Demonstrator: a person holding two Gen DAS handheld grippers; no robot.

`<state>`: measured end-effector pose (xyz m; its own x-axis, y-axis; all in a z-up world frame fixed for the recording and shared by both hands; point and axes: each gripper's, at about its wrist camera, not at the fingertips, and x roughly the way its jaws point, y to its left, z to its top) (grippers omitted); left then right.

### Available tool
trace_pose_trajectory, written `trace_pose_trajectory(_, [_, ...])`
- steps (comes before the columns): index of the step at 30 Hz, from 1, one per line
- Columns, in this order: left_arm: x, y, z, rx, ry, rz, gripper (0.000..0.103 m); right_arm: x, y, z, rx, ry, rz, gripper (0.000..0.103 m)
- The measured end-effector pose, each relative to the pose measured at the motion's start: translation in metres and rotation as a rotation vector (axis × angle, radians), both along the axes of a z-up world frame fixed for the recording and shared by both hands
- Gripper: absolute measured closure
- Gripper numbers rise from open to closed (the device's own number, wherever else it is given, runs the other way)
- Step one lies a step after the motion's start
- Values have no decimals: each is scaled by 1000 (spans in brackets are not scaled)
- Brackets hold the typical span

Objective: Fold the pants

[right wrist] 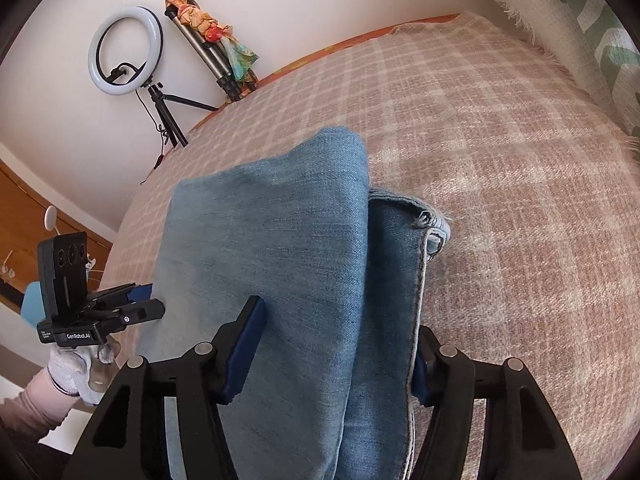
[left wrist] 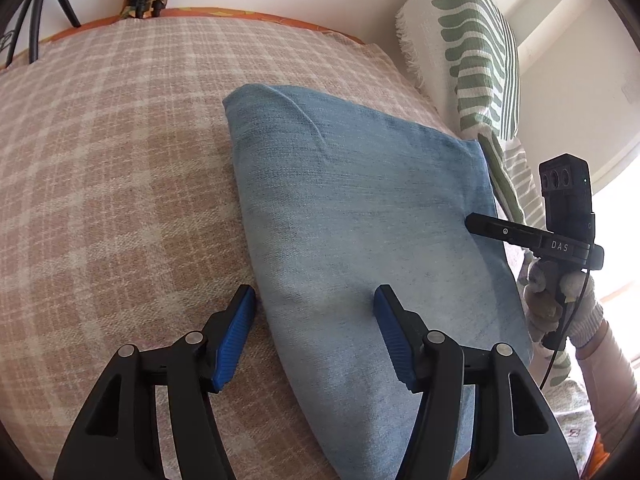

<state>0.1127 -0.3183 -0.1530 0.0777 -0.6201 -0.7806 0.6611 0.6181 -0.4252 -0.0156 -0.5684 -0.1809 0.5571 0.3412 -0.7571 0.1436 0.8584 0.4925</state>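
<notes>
Both hand-held grippers point steeply down at the folded pants (left wrist: pixel 360 216) lying on a bed covered by a pink plaid blanket (left wrist: pixel 120 152).

In the left wrist view the left hand-held gripper (left wrist: pixel 316 300) fills the bottom of the frame with its blue pads apart: the left pad (left wrist: pixel 236 336) is over the blanket just beside the denim's edge, the right pad (left wrist: pixel 394 340) rests on the denim, and nothing is pinched between them. At the right edge of this frame the right hand-held gripper (left wrist: pixel 480 224) reaches in over the pants, carried by a gloved hand (left wrist: pixel 560 300) with a pale sleeve below it.

In the right wrist view the right hand-held gripper (right wrist: pixel 336 344) straddles the thick folded stack at lower centre. Its left pad (right wrist: pixel 244 352) lies against the denim; its right pad is mostly hidden behind the seamed edge, so whether it actually clamps I cannot tell. At the lower left the left hand-held gripper (right wrist: pixel 148 300) meets the fold's side, held by a gloved hand (right wrist: pixel 80 372).

A ring light (right wrist: pixel 126 50) stands in the upper left.
</notes>
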Motion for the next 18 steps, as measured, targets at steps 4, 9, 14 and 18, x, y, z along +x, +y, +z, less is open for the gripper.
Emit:
trace_pose_trajectory(4, [-5,-6,0,-8,-19,-7,46,0,2,0,-11,8,-6,49])
trace_pose_trajectory(9, [-2,-9,-1,-18,0,8,47,4,5,0,-2,7,-4,35])
trace_pose_trajectory(14, [-6,-18,1,-16,-33,7,60,7,19,7,-97,18,1,59])
trace_pose_trajectory(18, [-6,-22,9,-45,-38,27,73,1,28,23,-152,1,-2,78])
